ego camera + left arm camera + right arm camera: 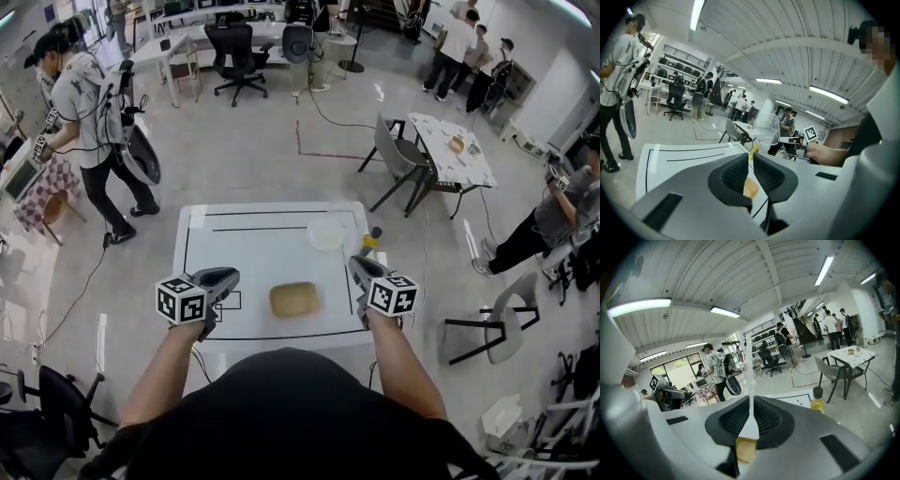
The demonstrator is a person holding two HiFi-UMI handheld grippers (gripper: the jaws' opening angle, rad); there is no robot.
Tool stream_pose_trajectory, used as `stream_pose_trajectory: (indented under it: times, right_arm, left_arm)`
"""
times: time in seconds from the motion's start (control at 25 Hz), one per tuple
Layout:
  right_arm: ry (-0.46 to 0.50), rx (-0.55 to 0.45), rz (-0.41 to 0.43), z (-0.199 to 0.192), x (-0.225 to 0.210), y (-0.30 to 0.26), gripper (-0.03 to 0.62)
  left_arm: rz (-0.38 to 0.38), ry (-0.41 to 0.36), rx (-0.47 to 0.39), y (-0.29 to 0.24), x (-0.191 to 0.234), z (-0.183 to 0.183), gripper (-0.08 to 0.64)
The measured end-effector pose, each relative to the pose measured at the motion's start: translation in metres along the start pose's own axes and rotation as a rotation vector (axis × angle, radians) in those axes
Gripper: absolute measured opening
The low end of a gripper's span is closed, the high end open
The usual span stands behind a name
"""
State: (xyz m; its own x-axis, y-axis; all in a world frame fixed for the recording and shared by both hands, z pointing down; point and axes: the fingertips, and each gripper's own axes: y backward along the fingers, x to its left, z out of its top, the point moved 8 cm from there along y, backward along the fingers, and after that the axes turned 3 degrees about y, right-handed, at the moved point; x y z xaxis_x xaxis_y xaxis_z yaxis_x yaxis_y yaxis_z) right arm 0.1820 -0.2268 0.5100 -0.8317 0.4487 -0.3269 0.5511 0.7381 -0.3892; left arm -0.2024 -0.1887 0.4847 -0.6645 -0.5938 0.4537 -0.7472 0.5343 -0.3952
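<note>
A tan square block [294,299] lies on the white table [234,244], near its front edge and between my two grippers. My left gripper [234,275] hovers to the block's left, jaws together and empty. In the left gripper view [751,157] the block [750,187] shows through the slit below the pads. My right gripper [354,265] hangs to the block's right, also shut on nothing; the right gripper view [751,399] shows the block [746,450] below the pads. A clear plastic bowl [327,234] and a bottle of yellow liquid with a black cap [372,240] stand at the far right of the table.
Black lines mark a rectangle on the tabletop. A grey chair [398,159] and a patterned table [455,150] stand beyond to the right, another chair [506,323] close on the right. A person with equipment [94,122] stands at the left; several people stand further off.
</note>
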Motion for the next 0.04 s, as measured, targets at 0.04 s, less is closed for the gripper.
stream_pose_trajectory:
  times: [0.04]
  right_arm:
    - [0.0, 0.001, 0.0, -0.0007, -0.0002, 0.0008, 0.043]
  left_arm:
    - [-0.001, 0.001, 0.0, -0.0006, -0.0009, -0.0008, 0.051]
